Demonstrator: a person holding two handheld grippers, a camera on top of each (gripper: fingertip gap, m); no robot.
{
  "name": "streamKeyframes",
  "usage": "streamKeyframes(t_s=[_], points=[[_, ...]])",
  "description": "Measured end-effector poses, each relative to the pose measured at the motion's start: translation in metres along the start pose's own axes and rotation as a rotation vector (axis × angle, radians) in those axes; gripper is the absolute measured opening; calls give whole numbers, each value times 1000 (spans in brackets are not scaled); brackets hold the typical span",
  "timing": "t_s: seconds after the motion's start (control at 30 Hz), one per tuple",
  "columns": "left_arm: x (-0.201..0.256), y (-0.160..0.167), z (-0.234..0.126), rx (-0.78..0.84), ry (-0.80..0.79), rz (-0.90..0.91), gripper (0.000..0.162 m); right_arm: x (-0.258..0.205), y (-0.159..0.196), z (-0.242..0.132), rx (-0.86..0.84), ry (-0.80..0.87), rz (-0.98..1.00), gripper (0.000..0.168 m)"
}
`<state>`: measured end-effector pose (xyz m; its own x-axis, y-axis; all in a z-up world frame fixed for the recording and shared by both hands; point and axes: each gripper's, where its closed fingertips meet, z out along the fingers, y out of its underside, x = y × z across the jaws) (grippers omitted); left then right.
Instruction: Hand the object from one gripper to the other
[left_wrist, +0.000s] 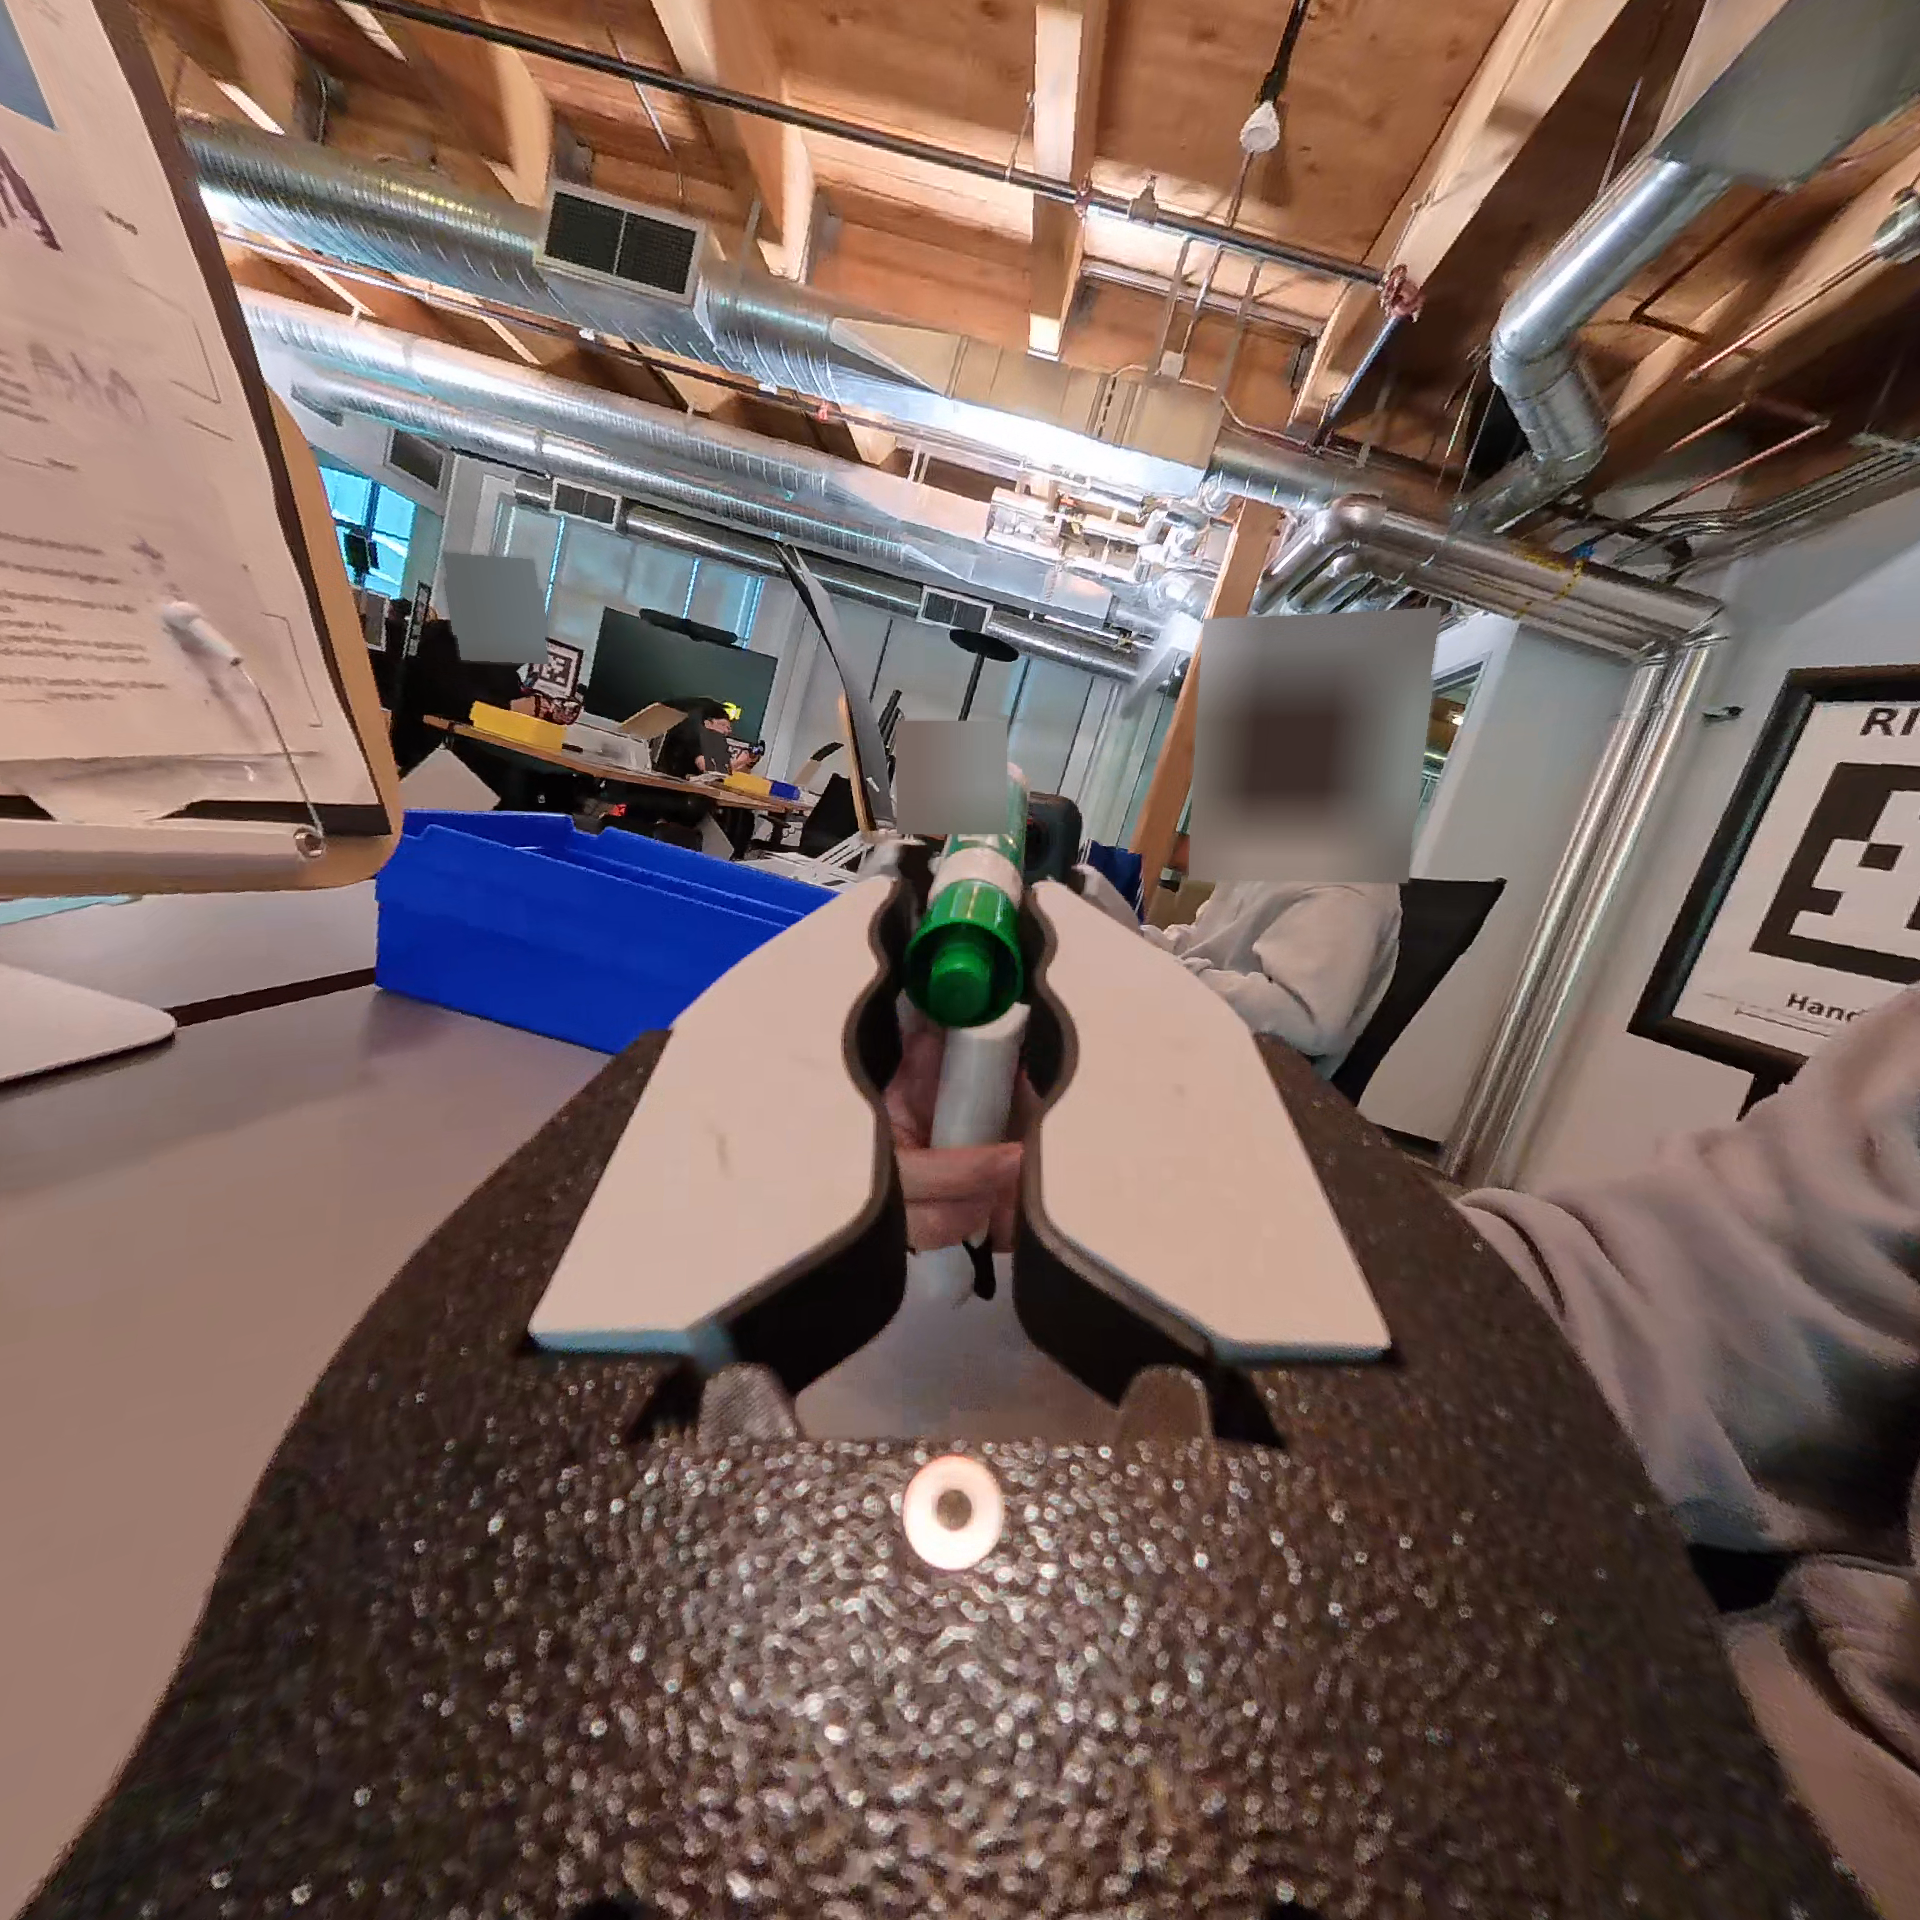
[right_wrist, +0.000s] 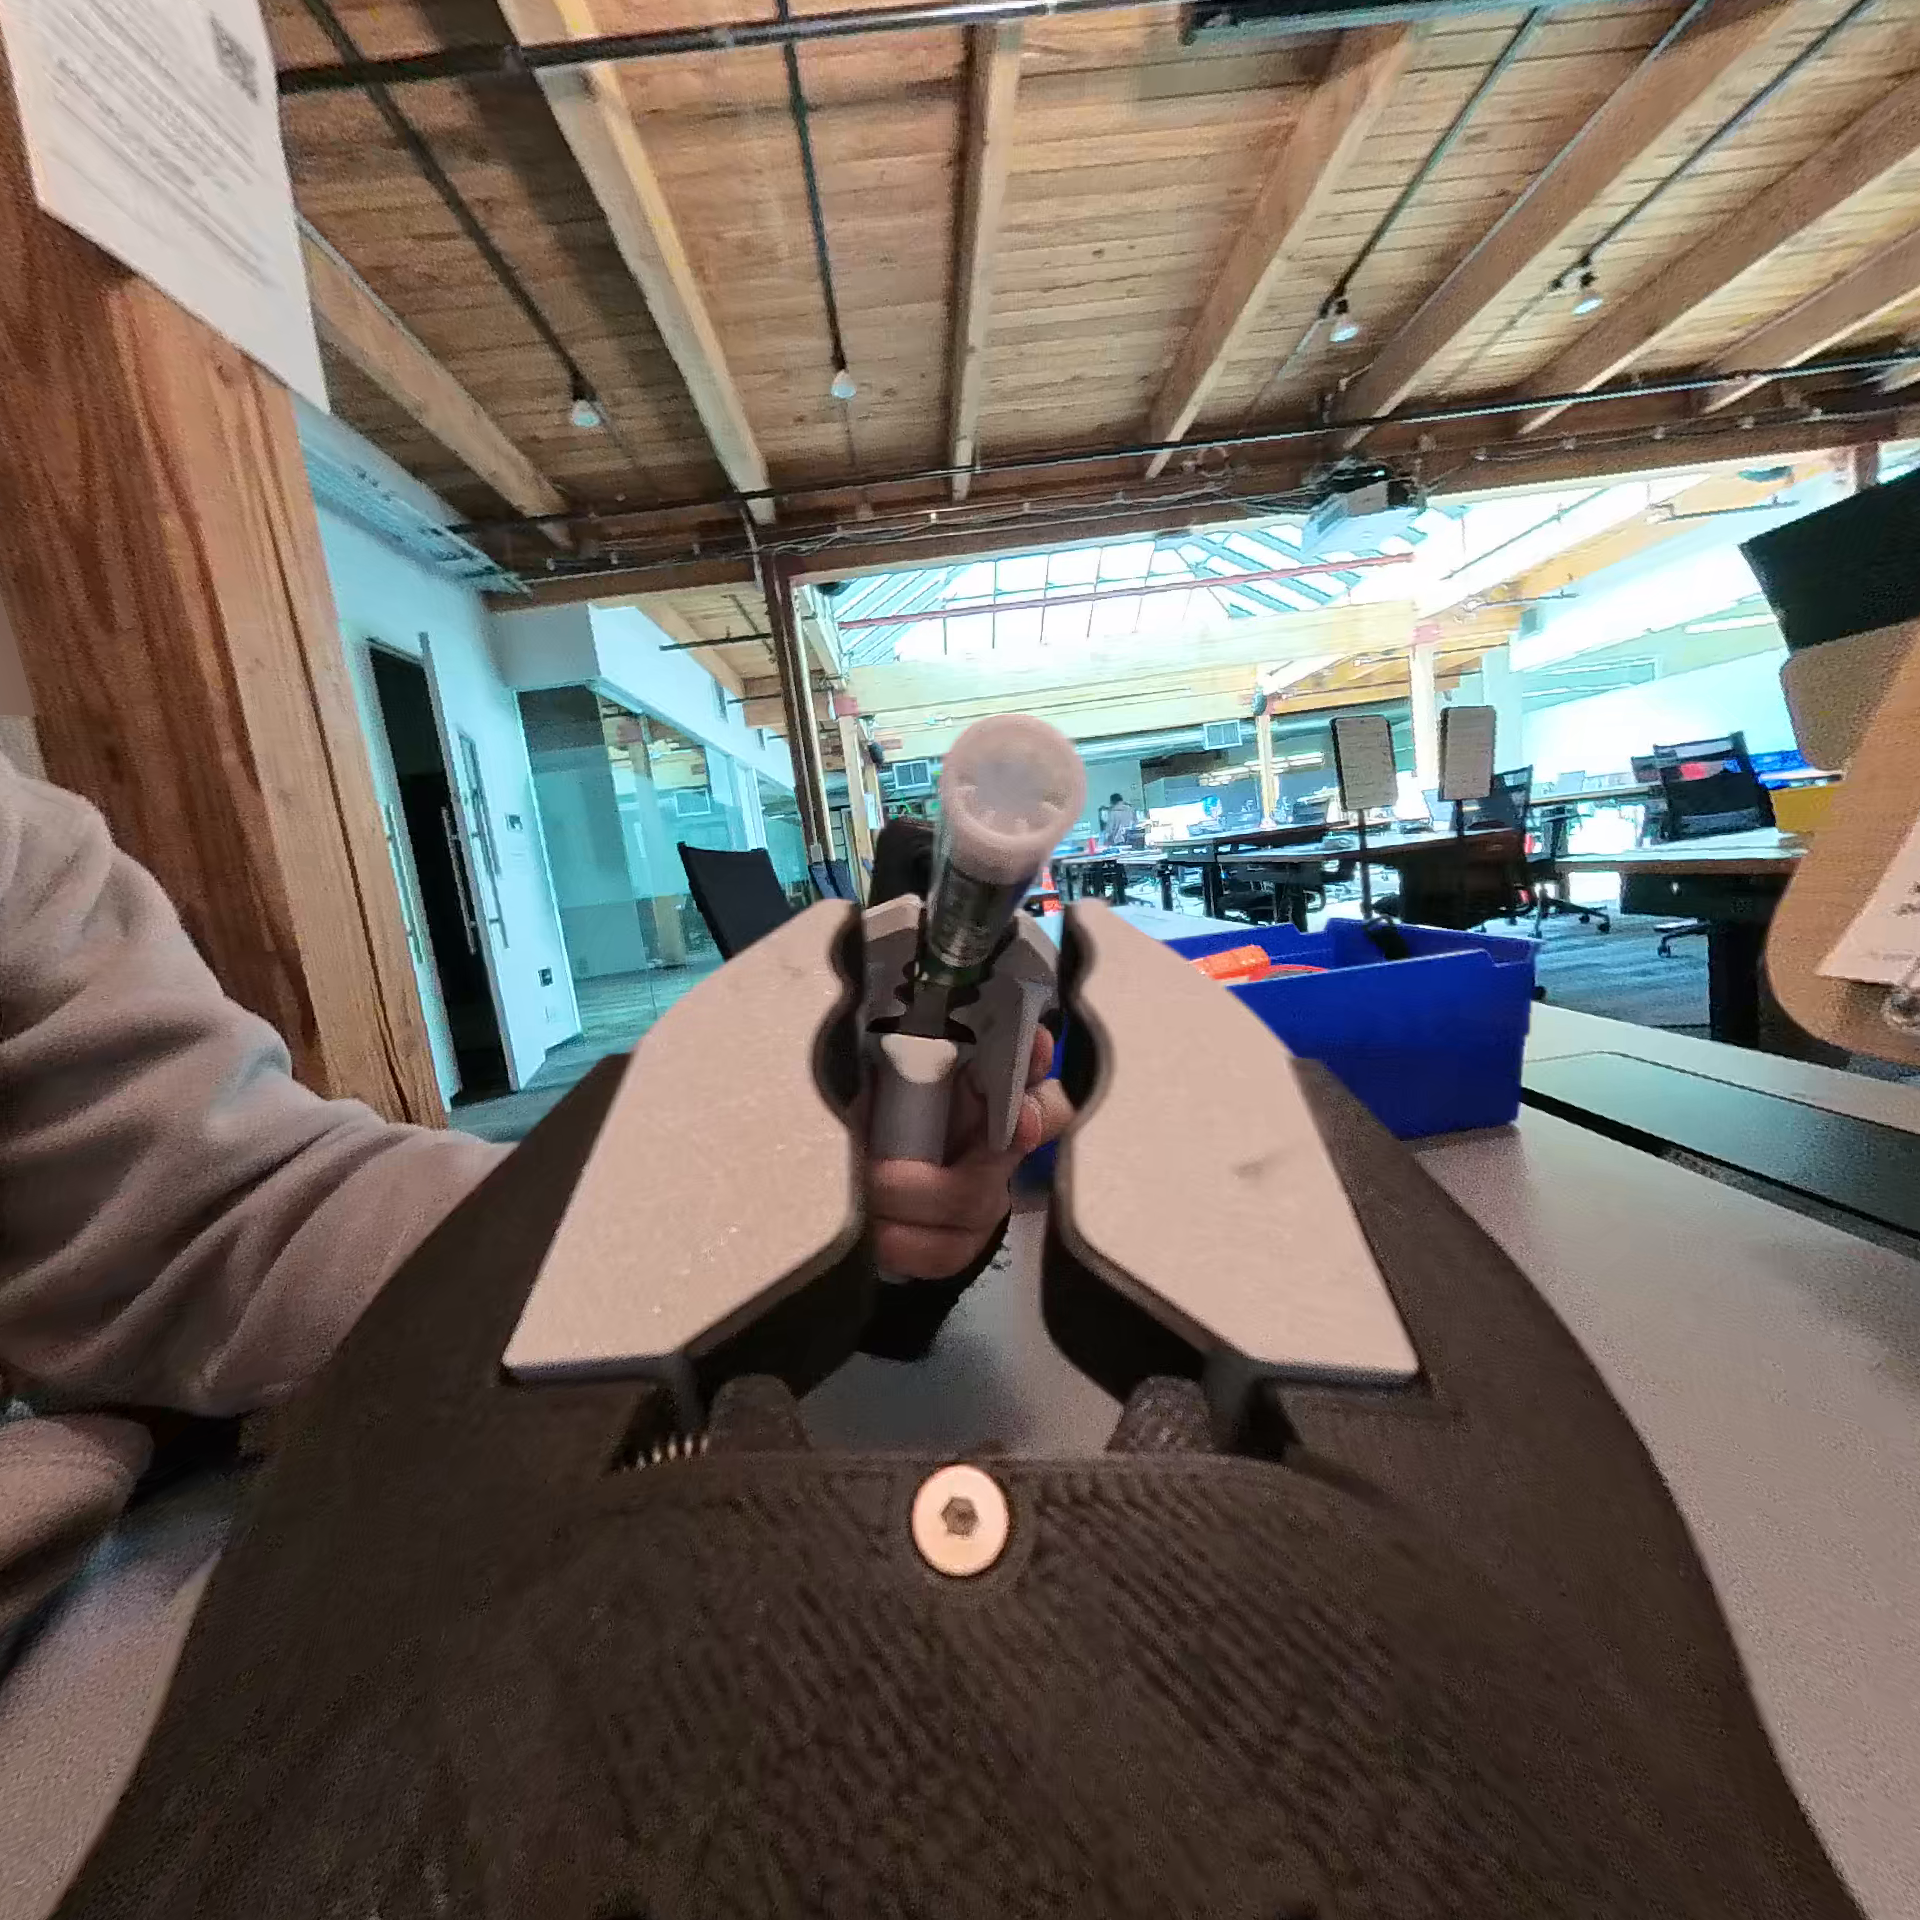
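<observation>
A green marker (left_wrist: 971, 914) with a white band is clamped between the tips of my left gripper (left_wrist: 961, 935), its green end pointing back at the camera. In the right wrist view the left gripper (right_wrist: 951, 997) faces me and holds the marker tilted up, the marker's white end (right_wrist: 1013, 800) nearest the camera. My right gripper (right_wrist: 961, 966) is open, its fingertips on either side of the left gripper's tips and not touching the marker. A hand (right_wrist: 935, 1195) holds the left gripper's handle. In the left wrist view the right gripper is mostly hidden behind the marker.
A grey table (left_wrist: 208, 1195) lies below, and it shows in the right wrist view (right_wrist: 1662, 1299). A blue bin (left_wrist: 582, 935) (right_wrist: 1382, 1029) stands behind the grippers. A clipboard stand with papers (left_wrist: 156, 520) is nearby. A grey sleeve (left_wrist: 1714, 1247) (right_wrist: 156, 1091) reaches in. A seated person (left_wrist: 1288, 956) is beyond. Tip to tip, the grippers are about 4 cm apart.
</observation>
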<state>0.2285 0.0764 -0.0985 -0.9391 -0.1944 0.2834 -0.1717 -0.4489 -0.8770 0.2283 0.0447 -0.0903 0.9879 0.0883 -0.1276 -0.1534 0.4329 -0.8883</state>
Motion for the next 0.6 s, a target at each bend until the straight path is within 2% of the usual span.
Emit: streamKeyframes(t_s=[0.1, 0.3, 0.4, 0.5, 0.6], points=[[1, 6, 2, -21, 8, 11, 19, 2, 1, 3, 26, 31, -23, 19], [-1, 6, -1, -15, 6, 29, 20, 4, 3, 7, -3, 20, 11, 18], [-6, 6, 0, -26, -26, 9, 23, 5, 2, 8, -74, 70, -75, 18], [-20, 5, -3, -118, -213, 182, 53, 25, -1, -2, -212, 292, -321, 18], [-20, 0, 0, -214, -361, 490, 54, 53, -1, -21, -440, 578, -646, 18]])
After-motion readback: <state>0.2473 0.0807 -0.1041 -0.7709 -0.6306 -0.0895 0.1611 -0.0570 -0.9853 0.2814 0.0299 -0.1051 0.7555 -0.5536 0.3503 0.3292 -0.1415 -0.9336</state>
